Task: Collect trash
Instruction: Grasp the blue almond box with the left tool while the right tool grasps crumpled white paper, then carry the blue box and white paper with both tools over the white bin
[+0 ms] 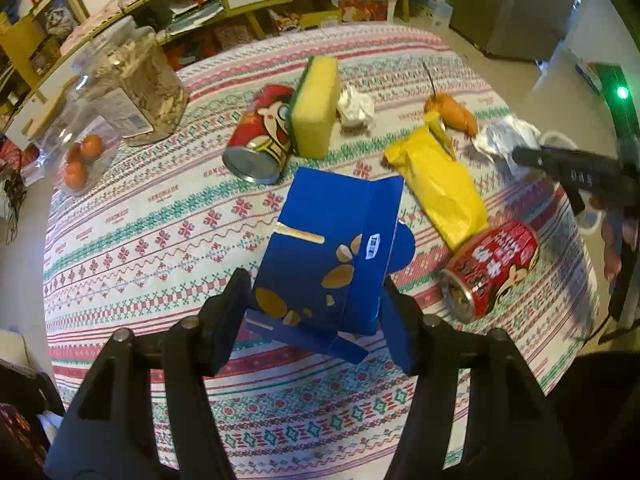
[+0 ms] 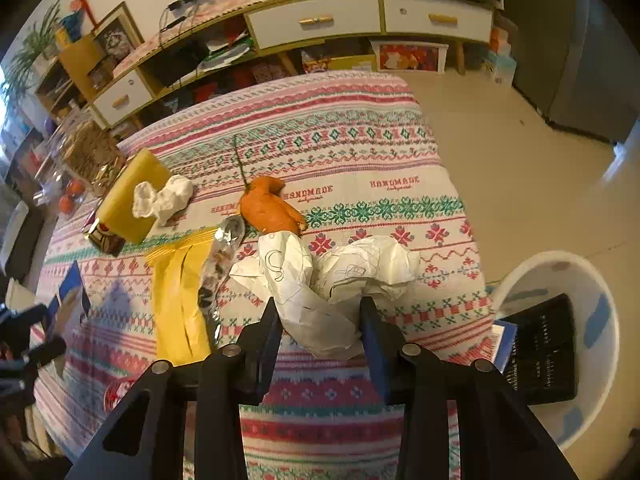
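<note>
Patterned woven cloth in pink, green and white stripes over the tabletop point(image 1: 132, 232), with a low cabinet of 2 white drawers behind.

Counted on it: 2 red drink cans, 1 at 11 o'clock point(image 1: 260, 136) and 1 at 4 o'clock point(image 1: 492, 268), both lying on their sides, smooth printed metal cylinders. 1 yellow sponge point(image 1: 316, 108) with a green scrub face, a soft block leaning on the far can. 1 yellow paper bag point(image 1: 436, 184), flat and creased. 1 orange carrot point(image 2: 268, 206) with a thin dark stem. 2 crumpled white paper balls: the small ball point(image 2: 164, 198) beside the sponge, the large ball point(image 2: 320, 280) scribbled with pen lines. 1 clear crinkled wrapper point(image 2: 220, 260) beside the bag. 1 clear jar point(image 1: 132, 84) of pale sticks at 10 o'clock. 1 white round bin point(image 2: 560, 340) on the floor at 3 o'clock, a black item inside.

Left hand-held gripper point(image 1: 316, 312) pinching a blue cardboard carton point(image 1: 332, 256), stiff and angular, flaps open, raised above the cloth at centre.

Right hand-held gripper point(image 2: 320, 320) spread around the near end of the large ball, 1 finger each side at 12 o'clock; contact not clear.
</note>
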Demonstrator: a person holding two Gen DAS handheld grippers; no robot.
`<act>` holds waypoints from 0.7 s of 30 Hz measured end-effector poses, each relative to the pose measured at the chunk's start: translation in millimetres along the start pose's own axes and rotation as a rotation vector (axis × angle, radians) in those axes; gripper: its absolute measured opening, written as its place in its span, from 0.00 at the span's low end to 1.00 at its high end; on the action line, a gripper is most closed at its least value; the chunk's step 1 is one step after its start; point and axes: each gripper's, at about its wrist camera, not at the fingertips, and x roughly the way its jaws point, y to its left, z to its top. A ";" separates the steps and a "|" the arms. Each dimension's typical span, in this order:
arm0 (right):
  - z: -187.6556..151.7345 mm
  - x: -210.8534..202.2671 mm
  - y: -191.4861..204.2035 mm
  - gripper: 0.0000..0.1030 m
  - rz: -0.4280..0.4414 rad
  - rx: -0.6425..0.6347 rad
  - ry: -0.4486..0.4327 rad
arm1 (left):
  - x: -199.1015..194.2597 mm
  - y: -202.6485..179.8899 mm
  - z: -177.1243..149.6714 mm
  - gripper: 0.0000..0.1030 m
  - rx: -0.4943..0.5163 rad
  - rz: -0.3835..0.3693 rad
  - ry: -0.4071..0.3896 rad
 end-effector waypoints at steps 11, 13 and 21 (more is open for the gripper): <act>-15.6 -61.9 -10.2 0.37 -0.023 -0.024 -0.059 | -24.4 -32.4 12.4 0.61 -0.012 -0.033 -0.083; -19.2 -73.5 -15.4 0.37 -0.036 -0.028 -0.071 | -28.5 -42.6 15.9 0.61 -0.001 -0.040 -0.100; -32.5 -107.0 -44.1 0.37 -0.058 -0.002 -0.099 | -39.2 -85.5 28.7 0.61 0.035 -0.095 -0.152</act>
